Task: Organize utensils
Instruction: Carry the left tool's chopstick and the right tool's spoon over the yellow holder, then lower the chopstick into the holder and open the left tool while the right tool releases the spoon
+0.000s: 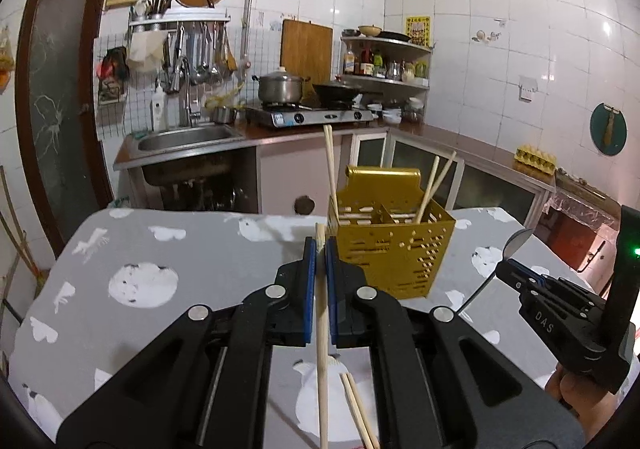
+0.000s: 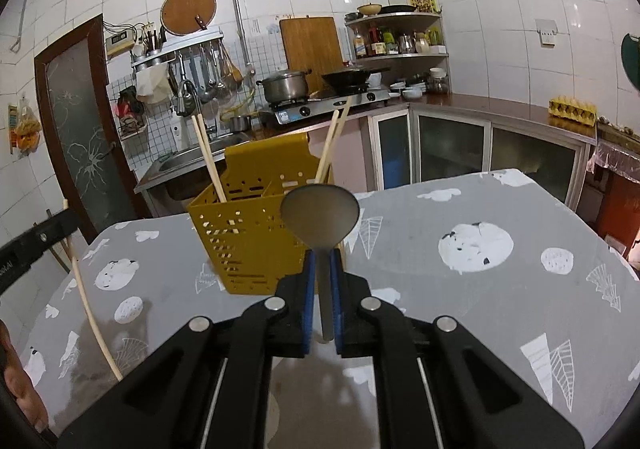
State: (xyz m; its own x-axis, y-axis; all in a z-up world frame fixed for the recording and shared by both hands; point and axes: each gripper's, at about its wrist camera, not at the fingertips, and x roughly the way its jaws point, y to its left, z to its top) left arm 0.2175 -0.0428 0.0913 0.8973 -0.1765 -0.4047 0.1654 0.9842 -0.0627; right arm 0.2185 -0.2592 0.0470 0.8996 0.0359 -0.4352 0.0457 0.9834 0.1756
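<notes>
A: Left claw [image 1: 320,249] clamped on one chopstick [image 1: 321,349], held upright, tip poking above the blue pads [image 1: 309,281]. Two more chopsticks [image 1: 358,409] lying below on the bench [image 1: 200,249].

B: Right claw [image 2: 323,265] pinched on a metal spoon [image 2: 319,215], bowl up, handle between the pads.

A: Just beyond both, a gold perforated utensil holder [image 2: 248,241] standing on the grey cloth, chopsticks [image 2: 210,161] leaning in its compartments.

B: Farther back, sink [image 1: 188,137] and gas stove [image 1: 308,115].

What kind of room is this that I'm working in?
Almost certainly a home kitchen: a two-burner gas stove carrying a steel pot and a wok, a steel sink beside it, and ladles hanging from a wall rack.
</notes>
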